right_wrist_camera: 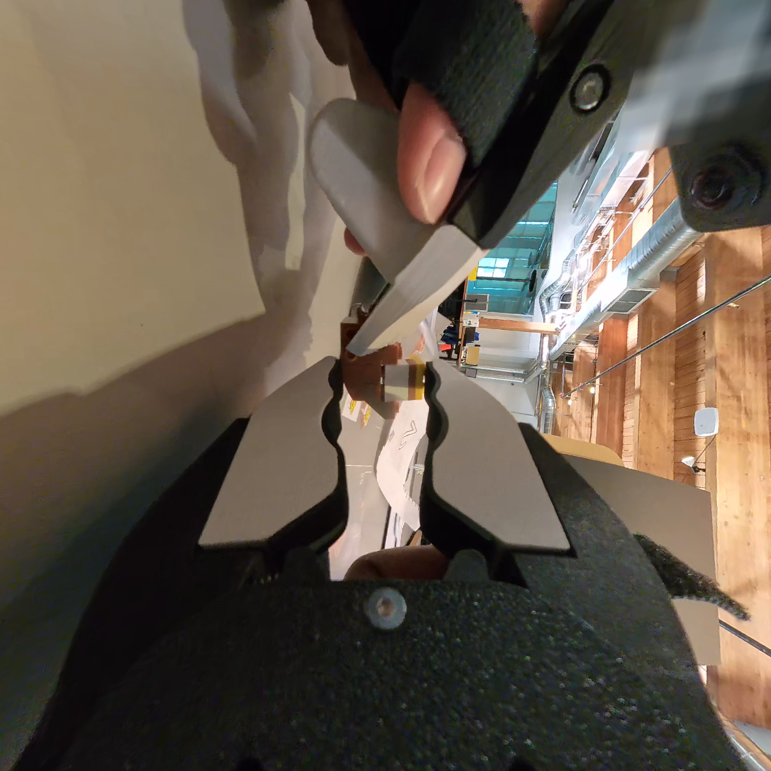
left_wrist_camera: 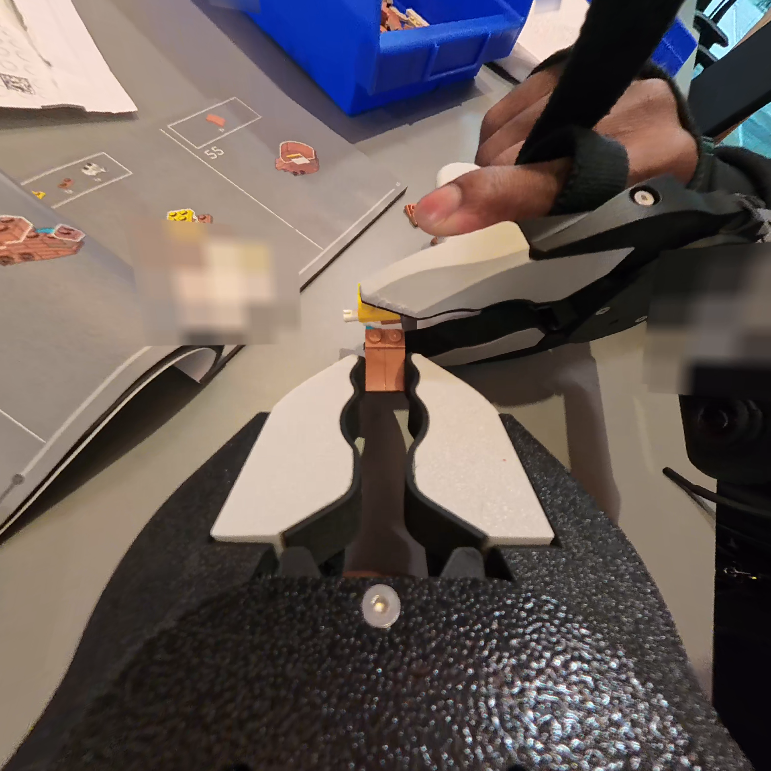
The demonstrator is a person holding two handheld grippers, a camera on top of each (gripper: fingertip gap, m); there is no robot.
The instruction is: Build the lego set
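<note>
The left hand-held gripper (left_wrist_camera: 384, 369) is clamped on a small brown brick build (left_wrist_camera: 384, 362), its pads pressed to both sides of the piece, which sticks out past the fingertips just above the table (left_wrist_camera: 104, 584). The right hand-held gripper (right_wrist_camera: 381, 375) reaches in from the right of that build and is closed on its far end, one pad on the brown block and the other on a yellow and white stack (right_wrist_camera: 411, 381) joined to it; in the left wrist view that stack (left_wrist_camera: 369, 315) sits right on top of the brown studs. The likely trouble is that both grips crowd the same tiny build, so a slight twist or uneven squeeze from either side could snap the stack off or pivot the brown piece out of the left pads, and the overlapping fingertips could knock each other. Beyond the build lies an open instruction booklet (left_wrist_camera: 250, 187), with a blue bin (left_wrist_camera: 375, 54) of loose bricks farther off and white sheets of paper (left_wrist_camera: 54, 62) to the left of the bin. A few loose brown bricks (left_wrist_camera: 411, 212) lie by the booklet's edge, under the person's thumb (left_wrist_camera: 467, 204)
</note>
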